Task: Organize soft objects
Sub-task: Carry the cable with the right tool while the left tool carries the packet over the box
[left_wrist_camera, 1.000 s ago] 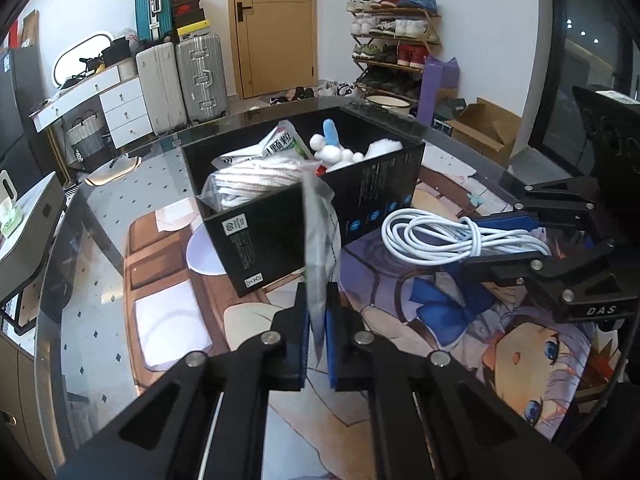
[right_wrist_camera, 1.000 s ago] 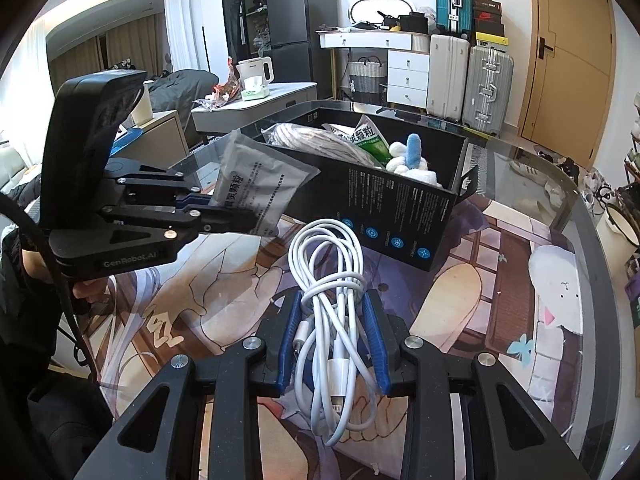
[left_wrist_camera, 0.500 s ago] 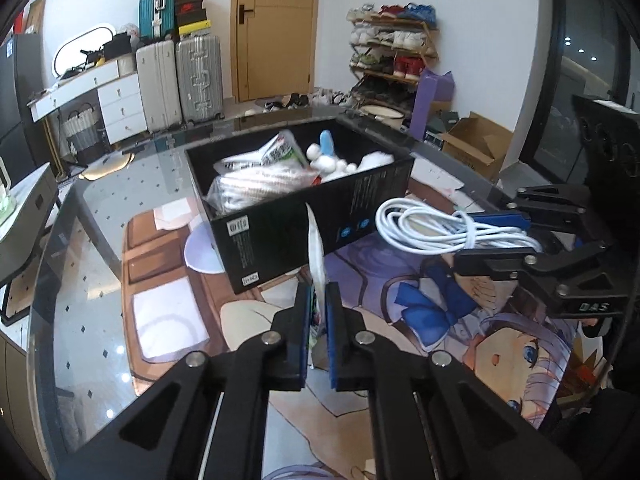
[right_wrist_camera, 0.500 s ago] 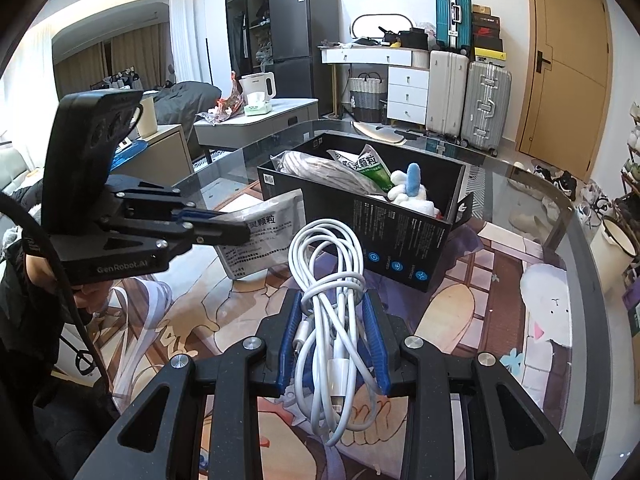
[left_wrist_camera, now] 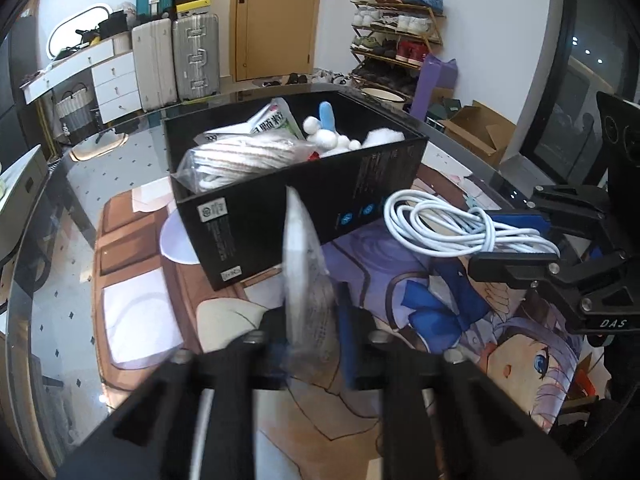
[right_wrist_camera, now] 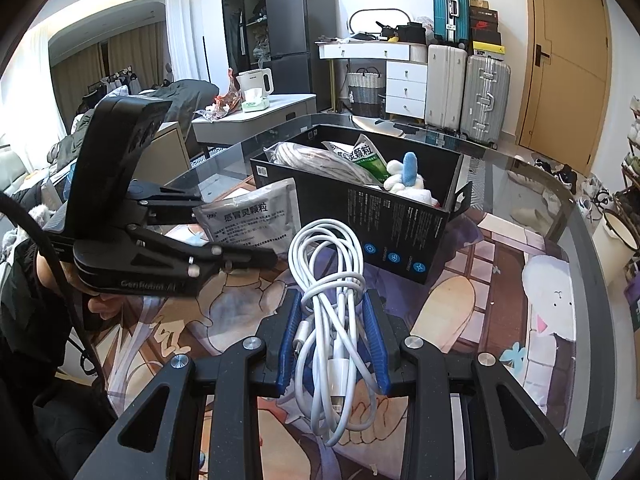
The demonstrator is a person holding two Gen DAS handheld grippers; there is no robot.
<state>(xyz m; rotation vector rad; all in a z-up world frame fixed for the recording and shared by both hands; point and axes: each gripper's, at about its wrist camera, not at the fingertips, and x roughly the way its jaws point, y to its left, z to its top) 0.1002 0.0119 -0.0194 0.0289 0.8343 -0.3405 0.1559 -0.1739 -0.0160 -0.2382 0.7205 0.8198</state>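
Right wrist view: fingers (right_wrist_camera: 331, 338) clamp white cable (right_wrist_camera: 328, 280).

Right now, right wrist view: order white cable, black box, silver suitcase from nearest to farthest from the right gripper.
1. White cable: clamped in the right gripper.
2. Black box: just ahead, on the table.
3. Silver suitcase: far back, against the wall by the door.

right gripper (left_wrist_camera: 532, 246): "DAS" | left gripper (right_wrist_camera: 256, 240): "GenRobot.AI" | sachet (right_wrist_camera: 250, 216): "999"; Chinese characters
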